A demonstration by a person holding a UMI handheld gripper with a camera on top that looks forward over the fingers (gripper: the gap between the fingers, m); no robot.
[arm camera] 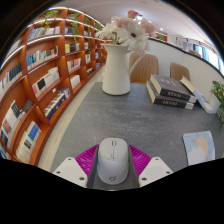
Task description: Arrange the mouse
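Note:
A white computer mouse [112, 160] sits lengthwise between my gripper's [112, 168] two fingers, close to the camera. The magenta pads [86, 156] press against its left and right sides, so the gripper is shut on the mouse. The mouse is over the near part of the grey table [100, 115]. I cannot tell whether its underside touches the table.
A white vase [117, 70] with pale flowers stands at mid-table beyond the mouse. A stack of books [170, 92] lies to the right, and a light card or notebook [199, 147] at the near right. A wooden bookshelf [40, 70] runs along the left.

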